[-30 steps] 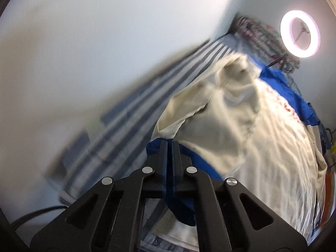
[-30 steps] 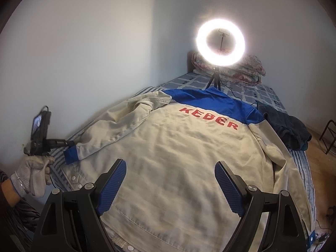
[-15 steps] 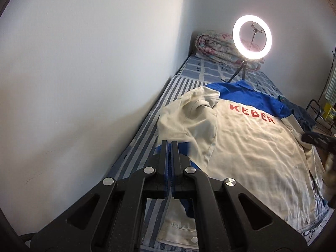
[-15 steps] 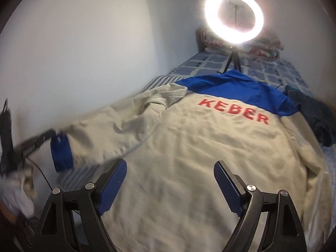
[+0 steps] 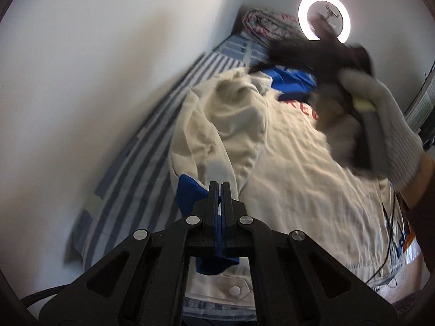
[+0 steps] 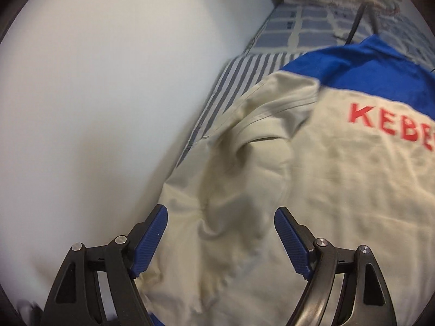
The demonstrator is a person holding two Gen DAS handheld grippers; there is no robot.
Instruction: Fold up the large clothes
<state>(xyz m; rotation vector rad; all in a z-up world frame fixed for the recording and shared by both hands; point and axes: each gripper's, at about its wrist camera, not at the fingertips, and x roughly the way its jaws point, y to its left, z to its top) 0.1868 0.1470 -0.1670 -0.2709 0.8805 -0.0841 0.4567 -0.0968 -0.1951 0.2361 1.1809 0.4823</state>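
Note:
A cream work jacket [image 5: 285, 168] with a blue yoke and red lettering lies back-up on a striped bed. My left gripper [image 5: 218, 190] is shut on the blue cuff [image 5: 190, 195] of its left sleeve, lifting the sleeve off the sheet. In the right wrist view the same jacket [image 6: 339, 184] fills the frame. My right gripper [image 6: 220, 217] stands open above the bunched upper sleeve near the shoulder seam, with nothing pressed between its blue pads [image 6: 153, 233]. A gloved hand [image 5: 380, 125] carries that gripper, blurred, over the jacket in the left wrist view.
A white wall [image 5: 95, 81] runs close along the bed's left side. The striped sheet [image 5: 141, 163] shows between wall and jacket. A ring light [image 5: 323, 17] on a tripod and a rolled quilt [image 5: 269, 23] stand at the bed's far end.
My right gripper swept left across the jacket toward the shoulder and dropped closer to the cloth. My left gripper rose a little, still gripping the blue cuff. The gloved hand came into the left view.

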